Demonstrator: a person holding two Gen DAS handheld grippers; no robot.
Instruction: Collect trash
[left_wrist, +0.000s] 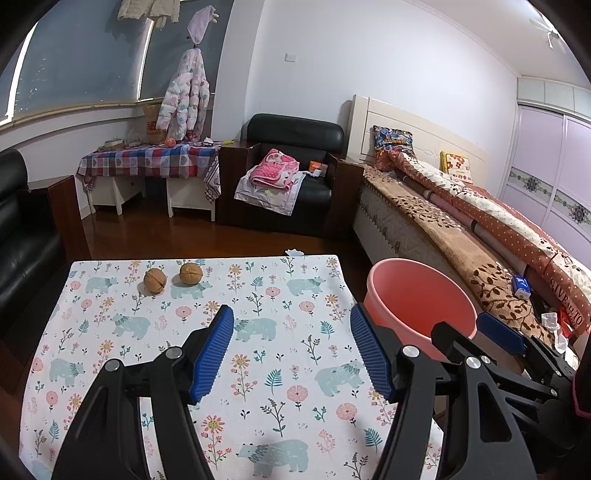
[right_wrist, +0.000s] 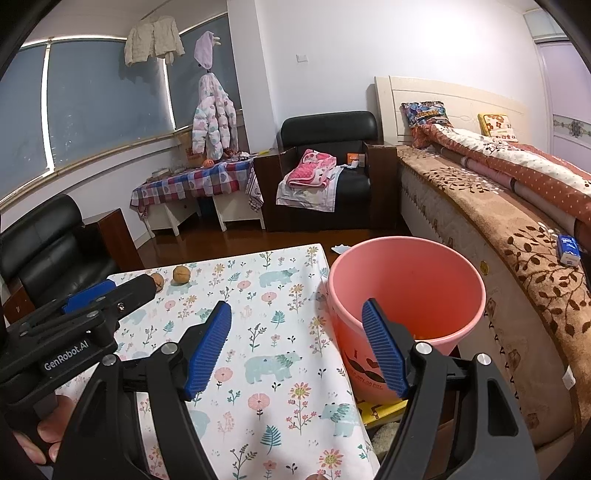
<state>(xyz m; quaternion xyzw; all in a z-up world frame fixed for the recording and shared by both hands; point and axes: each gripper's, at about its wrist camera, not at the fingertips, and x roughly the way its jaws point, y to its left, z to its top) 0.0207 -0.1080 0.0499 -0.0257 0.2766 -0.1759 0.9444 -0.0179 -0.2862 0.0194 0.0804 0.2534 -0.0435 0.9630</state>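
Note:
Two brown walnuts (left_wrist: 155, 280) (left_wrist: 191, 274) lie near the far left of the table, on a floral cloth with bears (left_wrist: 280, 288). A pink bucket (left_wrist: 417, 295) stands just off the table's right edge. My left gripper (left_wrist: 291, 310) hovers open over the middle of the cloth, nearer than the walnuts, with nothing between its blue pads. In the right wrist view my right gripper (right_wrist: 295, 306) is open and empty, straddling the table's right edge and the bucket (right_wrist: 424, 280). The left gripper (right_wrist: 133, 284) partly hides one walnut (right_wrist: 158, 280); the other walnut (right_wrist: 181, 275) shows fully.
A bed (right_wrist: 480, 206) with quilts runs along the right, with a blue tissue packet (right_wrist: 569, 249) on its edge. A black armchair (left_wrist: 291, 166) and a checked-cloth table (left_wrist: 147, 160) stand at the back, a black sofa (left_wrist: 18, 240) at left. A white scrap (right_wrist: 341, 248) lies on the floor.

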